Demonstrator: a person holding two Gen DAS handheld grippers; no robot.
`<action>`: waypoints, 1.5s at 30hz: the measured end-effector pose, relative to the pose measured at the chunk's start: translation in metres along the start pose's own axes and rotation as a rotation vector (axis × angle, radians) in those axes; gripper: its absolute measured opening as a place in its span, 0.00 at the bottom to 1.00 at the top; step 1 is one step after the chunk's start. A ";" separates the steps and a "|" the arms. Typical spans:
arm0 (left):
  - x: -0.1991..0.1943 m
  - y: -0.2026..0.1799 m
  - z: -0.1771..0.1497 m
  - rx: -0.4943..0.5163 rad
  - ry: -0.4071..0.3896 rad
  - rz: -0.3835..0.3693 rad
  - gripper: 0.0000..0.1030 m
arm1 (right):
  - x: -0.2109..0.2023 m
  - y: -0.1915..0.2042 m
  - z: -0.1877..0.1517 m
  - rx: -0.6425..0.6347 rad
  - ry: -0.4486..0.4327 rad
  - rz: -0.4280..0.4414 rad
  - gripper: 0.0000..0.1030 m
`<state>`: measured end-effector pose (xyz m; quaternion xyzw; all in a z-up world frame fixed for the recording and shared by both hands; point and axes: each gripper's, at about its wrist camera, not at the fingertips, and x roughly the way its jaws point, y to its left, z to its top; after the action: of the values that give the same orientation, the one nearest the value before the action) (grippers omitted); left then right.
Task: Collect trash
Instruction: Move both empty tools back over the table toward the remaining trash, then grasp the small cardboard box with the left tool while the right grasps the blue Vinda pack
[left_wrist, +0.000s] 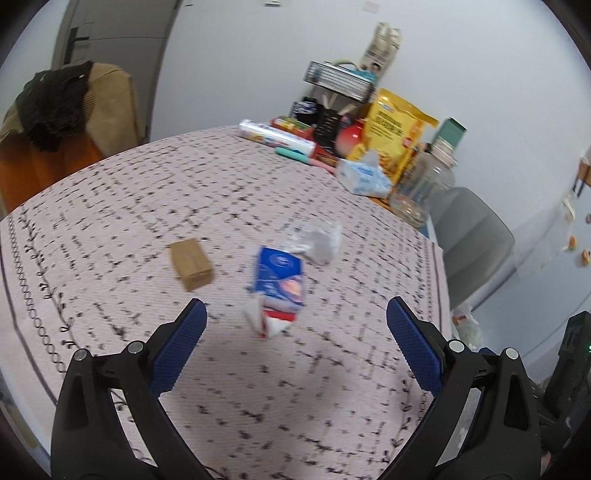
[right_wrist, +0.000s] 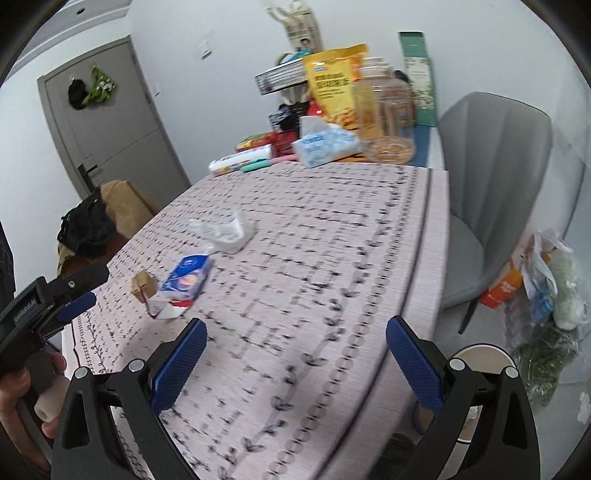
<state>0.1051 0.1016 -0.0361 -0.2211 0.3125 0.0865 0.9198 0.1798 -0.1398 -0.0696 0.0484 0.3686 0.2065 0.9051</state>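
Blue carton (left_wrist: 279, 277): one flattened paper pack, torn white-and-red end towards the left jaws, lying on the worktop just ahead of and between them
Crumpled tissue (left_wrist: 319, 240): one white wad, soft and creased, just beyond the carton, further from the jaws
Brown box (left_wrist: 191, 264): one small cardboard block, ahead of the left-hand jaw, apart from the carton
Left gripper (left_wrist: 295, 317): jaws spread wide, blue ribbed pads, holding nothing
Right gripper (right_wrist: 295, 332): jaws spread wide and empty; the trash lies ahead to their left
Worktop (left_wrist: 258, 387): pink woven cloth with a black dashed grid
Beyond: tissue pack (left_wrist: 364, 177), yellow bag (left_wrist: 397, 129), clear jar (left_wrist: 428, 181); grey chair (right_wrist: 491, 177) at the far right edge
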 end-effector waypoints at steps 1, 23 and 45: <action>0.000 0.005 0.001 -0.006 -0.002 0.006 0.94 | 0.002 0.006 0.001 -0.007 0.001 0.007 0.92; 0.084 0.061 0.018 -0.084 0.085 0.214 0.71 | 0.051 0.053 0.015 0.012 0.094 0.009 0.92; 0.049 0.100 0.010 -0.177 0.051 0.250 0.38 | 0.126 0.112 0.030 -0.055 0.211 0.058 0.92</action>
<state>0.1192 0.1956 -0.0941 -0.2626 0.3521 0.2219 0.8705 0.2437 0.0159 -0.1031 0.0121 0.4545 0.2463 0.8559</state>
